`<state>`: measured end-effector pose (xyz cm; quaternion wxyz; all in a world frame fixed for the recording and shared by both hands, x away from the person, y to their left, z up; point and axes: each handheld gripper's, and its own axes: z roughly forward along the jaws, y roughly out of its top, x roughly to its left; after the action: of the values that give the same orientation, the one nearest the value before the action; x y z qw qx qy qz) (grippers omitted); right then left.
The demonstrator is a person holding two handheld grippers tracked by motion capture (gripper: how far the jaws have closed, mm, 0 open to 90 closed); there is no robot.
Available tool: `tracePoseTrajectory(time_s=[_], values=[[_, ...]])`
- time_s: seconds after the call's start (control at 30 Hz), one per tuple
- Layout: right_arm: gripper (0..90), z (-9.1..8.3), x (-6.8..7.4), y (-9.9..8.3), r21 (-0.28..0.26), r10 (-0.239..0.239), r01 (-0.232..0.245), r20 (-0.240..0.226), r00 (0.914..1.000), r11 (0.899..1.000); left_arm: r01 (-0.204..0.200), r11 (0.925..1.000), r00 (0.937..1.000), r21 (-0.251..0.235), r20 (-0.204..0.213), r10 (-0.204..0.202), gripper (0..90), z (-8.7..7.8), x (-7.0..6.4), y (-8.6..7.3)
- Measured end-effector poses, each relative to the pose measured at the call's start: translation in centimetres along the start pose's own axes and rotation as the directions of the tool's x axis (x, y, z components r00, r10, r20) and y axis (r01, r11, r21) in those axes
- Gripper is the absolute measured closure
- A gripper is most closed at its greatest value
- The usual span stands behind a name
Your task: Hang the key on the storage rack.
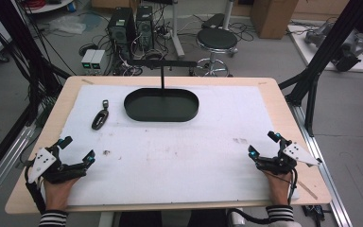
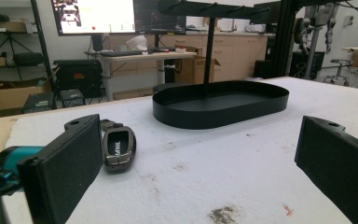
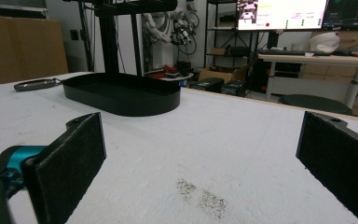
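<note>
Key fob: lies flat on the white mat, at the far left part of it, just left of the tray and apart from it; a small ring end points away from the person; in the left gripper view it sits just past the left jaw, nothing gripping it; in the right gripper view it shows far off, left of the tray
Left tongs: spread wide, holding nothing; rest low at the near left corner of the mat, pointed toward the key fob, which is nearer to them than to the other pair, yet with bare mat between
Right tongs: spread wide, holding nothing; at the near right edge of the mat, well apart from the key fob
Hands: one behind each pair of tongs, at the near edge of the table, with striped sleeves at the wrists
Tray: black, oval, low-walled, at the far middle of the mat; a thin black post rises from its far side and carries a crossbar
Mat: white, covers most of the table, with small dark smudges near both tongs
Table: light wood, its edge showing around the mat
Beyond: a round stool, computer towers and cables on the floor
</note>
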<state>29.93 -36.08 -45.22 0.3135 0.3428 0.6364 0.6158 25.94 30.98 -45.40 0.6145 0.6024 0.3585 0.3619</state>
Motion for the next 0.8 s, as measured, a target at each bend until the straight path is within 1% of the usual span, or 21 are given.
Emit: tracePoseTrajectory(time_s=[0.03, 0.1, 0.13, 0.17, 0.27, 0.33, 0.47, 0.53, 0.67, 0.8], values=[[0.3, 0.01, -0.02, 0.00, -0.006, 0.006, -0.006, 0.000, 1.0000, 1.000, 0.000, 1.0000, 1.0000, 0.001, 0.000, 0.000, 1.7, 0.00, 0.00, 0.00], [0.3, 0.01, -0.10, 0.00, -0.007, -0.001, 0.001, 0.001, 1.0000, 1.000, -0.003, 1.0000, 1.0000, -0.001, -0.001, 0.003, 1.7, 0.00, -0.03, 0.00], [0.3, 0.00, -0.04, 0.00, -0.005, 0.007, -0.007, -0.001, 1.0000, 1.000, -0.004, 1.0000, 1.0000, -0.001, -0.001, 0.004, 1.7, -0.02, -0.03, 0.00], [0.3, 0.02, -0.10, 0.00, -0.009, -0.003, 0.003, 0.001, 1.0000, 1.000, -0.004, 1.0000, 1.0000, -0.002, -0.001, 0.004, 1.7, -0.03, -0.01, 0.00], [0.3, 0.00, -0.02, -0.01, -0.004, 0.002, -0.002, 0.000, 1.0000, 1.000, 0.002, 1.0000, 1.0000, 0.004, -0.002, -0.002, 1.7, 0.03, 0.01, 0.02], [0.3, -0.01, -0.09, 0.00, -0.006, -0.002, 0.002, 0.001, 1.0000, 1.000, -0.005, 1.0000, 1.0000, 0.000, -0.003, 0.005, 1.7, 0.00, -0.03, 0.00], [0.3, -0.01, -0.02, 0.00, -0.002, -0.006, 0.006, 0.001, 1.0000, 1.000, 0.001, 1.0000, 1.0000, -0.003, -0.006, -0.001, 1.7, -0.03, 0.02, 0.00], [0.3, -0.02, 0.03, -0.01, 0.000, -0.005, 0.005, 0.002, 1.0000, 1.000, -0.006, 1.0000, 1.0000, -0.007, -0.006, 0.006, 1.7, -0.08, -0.04, -0.01], [0.3, 0.01, -0.01, 0.00, -0.003, -0.006, 0.006, 0.002, 1.0000, 1.000, 0.010, 0.9999, 0.9999, -0.004, -0.007, -0.010, 1.7, -0.04, 0.10, 0.00], [0.3, -0.01, 0.04, -0.01, 0.000, -0.006, 0.006, 0.004, 1.0000, 1.000, 0.015, 0.9999, 0.9999, -0.001, -0.007, -0.015, 1.7, 0.01, 0.14, 0.04]])
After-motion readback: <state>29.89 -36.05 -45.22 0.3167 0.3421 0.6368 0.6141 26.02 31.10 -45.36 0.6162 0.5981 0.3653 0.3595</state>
